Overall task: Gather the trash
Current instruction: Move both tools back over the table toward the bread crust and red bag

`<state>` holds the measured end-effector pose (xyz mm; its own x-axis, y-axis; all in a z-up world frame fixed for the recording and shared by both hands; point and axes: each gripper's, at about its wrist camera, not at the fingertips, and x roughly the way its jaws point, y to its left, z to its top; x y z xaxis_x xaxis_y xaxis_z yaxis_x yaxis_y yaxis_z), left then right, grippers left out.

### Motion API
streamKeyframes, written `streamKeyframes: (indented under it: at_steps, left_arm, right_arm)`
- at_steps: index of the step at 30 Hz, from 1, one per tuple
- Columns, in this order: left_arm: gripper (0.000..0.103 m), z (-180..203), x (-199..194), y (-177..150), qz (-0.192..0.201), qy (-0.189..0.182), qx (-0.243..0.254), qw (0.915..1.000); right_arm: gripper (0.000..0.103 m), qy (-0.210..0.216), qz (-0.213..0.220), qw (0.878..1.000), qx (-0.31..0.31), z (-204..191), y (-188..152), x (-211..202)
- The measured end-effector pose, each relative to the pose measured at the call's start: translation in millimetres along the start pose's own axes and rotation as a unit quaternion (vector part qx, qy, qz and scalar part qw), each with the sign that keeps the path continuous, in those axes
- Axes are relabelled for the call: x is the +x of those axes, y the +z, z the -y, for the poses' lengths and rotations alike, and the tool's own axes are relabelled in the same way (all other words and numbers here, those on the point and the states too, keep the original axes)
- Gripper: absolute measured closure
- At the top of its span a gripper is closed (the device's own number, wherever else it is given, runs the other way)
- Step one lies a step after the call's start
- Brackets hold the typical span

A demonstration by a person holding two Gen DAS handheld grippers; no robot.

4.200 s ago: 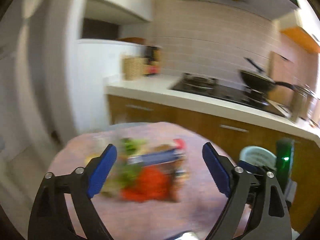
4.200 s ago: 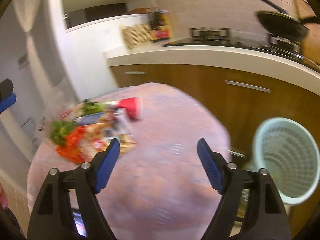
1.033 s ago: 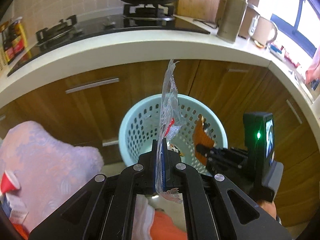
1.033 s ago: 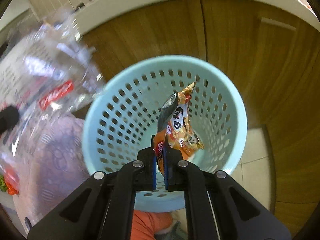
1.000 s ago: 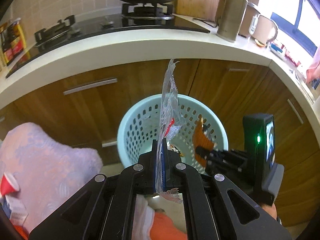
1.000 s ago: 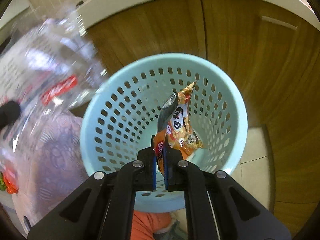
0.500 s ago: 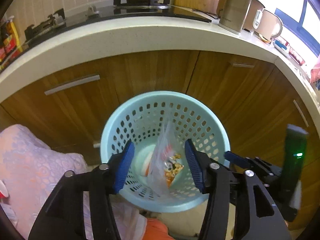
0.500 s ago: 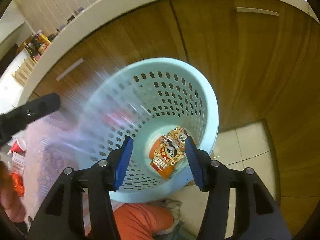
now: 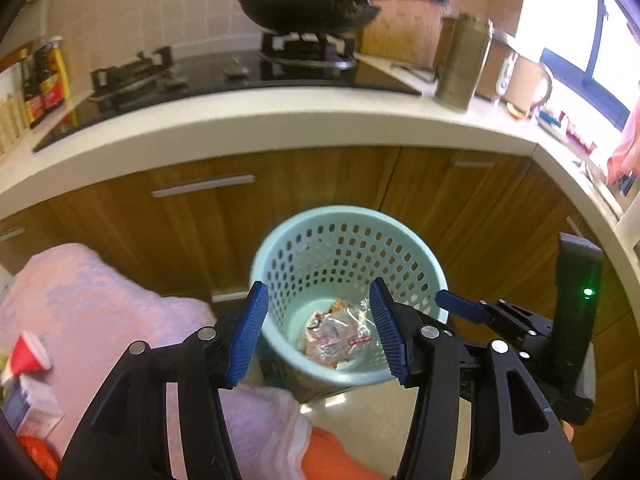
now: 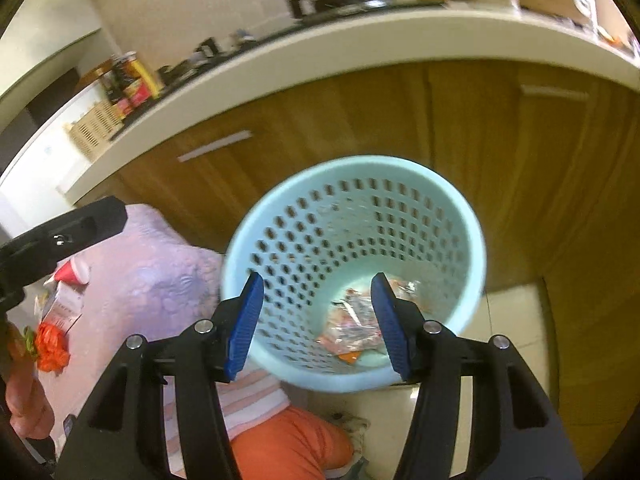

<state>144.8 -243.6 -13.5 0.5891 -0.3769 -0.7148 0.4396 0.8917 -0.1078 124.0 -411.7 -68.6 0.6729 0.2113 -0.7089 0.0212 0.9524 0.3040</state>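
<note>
Wrappers [image 9: 340, 334] in basket [image 9: 348, 216] — grippers [image 10: 316, 322] above, agape.

A: Wrappers [image 9: 338, 334] in the basket [image 9: 348, 220]: print is too small to be read; in the right wrist view they are partly covered by a blue pad [image 10: 390, 328].

B: Noted. The pan [image 9: 308, 6] is blurred; the bottle [image 9: 54, 76] labels cannot be read.

A: The red cup [image 9: 26, 358] and carton [image 9: 34, 408] are smeared at the left edge. The right tongs [image 9: 456, 305] are partly screened by the left tongs [image 9: 320, 334].
</note>
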Motion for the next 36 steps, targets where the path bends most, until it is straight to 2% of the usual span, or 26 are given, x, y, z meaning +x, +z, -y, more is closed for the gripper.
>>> streamKeyframes:
  at_steps: [7, 13, 17, 24, 29, 34, 36]
  left_arm:
    - [0.052, -42.4, -78.9, -26.0, 0.060, 0.008, -0.047, 0.9971]
    - [0.052, -87.3, -145.1, -64.7, 0.114, 0.051, -0.087, 0.9884]
    - [0.052, -119.4, -187.5, -94.4, 0.146, 0.102, -0.111, 0.9779]
    - [0.052, -184.9, -251.2, -150.9, 0.188, 0.172, -0.167, 0.9523]
    - [0.052, -241.9, -271.8, -195.0, 0.185, 0.189, -0.227, 0.9373]
    - [0.052, -288.2, -265.5, -233.6, 0.157, 0.192, -0.271, 0.9300]
    - [0.054, -306.0, -258.9, -250.5, 0.138, 0.188, -0.288, 0.9286]
  right_arm:
    - [0.047, 0.039, 0.011, 0.996, -0.084, -86.1, -6.3, -9.8]
    - [0.044, 0.082, 0.002, 0.984, -0.160, -170.8, -31.0, -0.2]
    - [0.044, 0.117, -0.006, 0.972, -0.205, -224.1, -51.6, 7.0]
    - [0.044, 0.165, 0.003, 0.952, -0.257, -299.5, -76.3, 17.0]
    - [0.044, 0.197, -0.005, 0.943, -0.270, -344.4, -88.0, 31.3]
    - [0.044, 0.216, -0.022, 0.935, -0.281, -372.8, -100.1, 45.5]
    - [0.036, 0.218, -0.028, 0.933, -0.284, -378.0, -107.4, 53.4]
